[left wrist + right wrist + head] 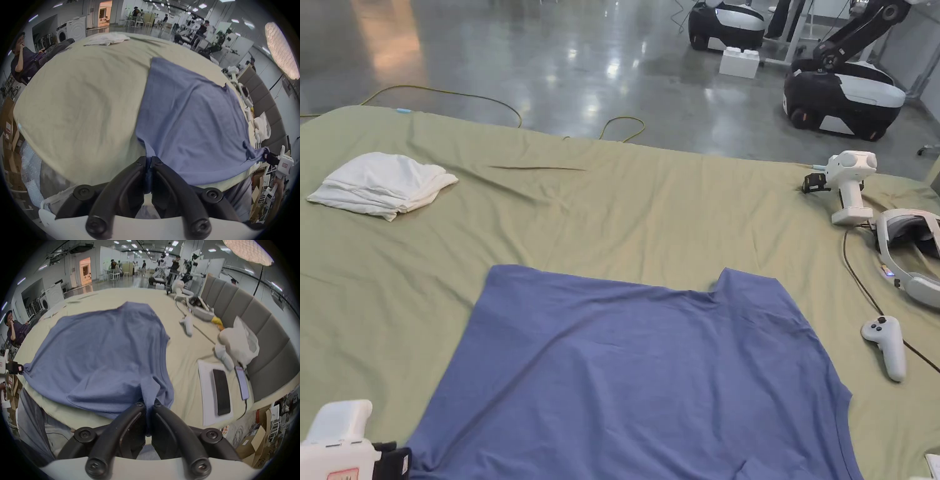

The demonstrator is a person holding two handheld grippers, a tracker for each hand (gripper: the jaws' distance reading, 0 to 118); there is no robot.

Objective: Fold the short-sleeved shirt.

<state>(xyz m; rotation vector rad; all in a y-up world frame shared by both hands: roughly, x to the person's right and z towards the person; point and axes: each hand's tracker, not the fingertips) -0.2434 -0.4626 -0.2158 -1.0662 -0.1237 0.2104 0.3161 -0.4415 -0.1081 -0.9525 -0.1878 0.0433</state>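
Soft, light blue short-sleeved shirt (637, 369) drapes over the bed's near edge; left gripper (149, 160) and right gripper (149, 404) each pinch a near corner.

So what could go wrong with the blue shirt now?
The left gripper and right gripper each pinch just a small bit of the blue T-shirt, so it might slip out. Swinging the shirt far right might also bump the white controller lying close to its edge.
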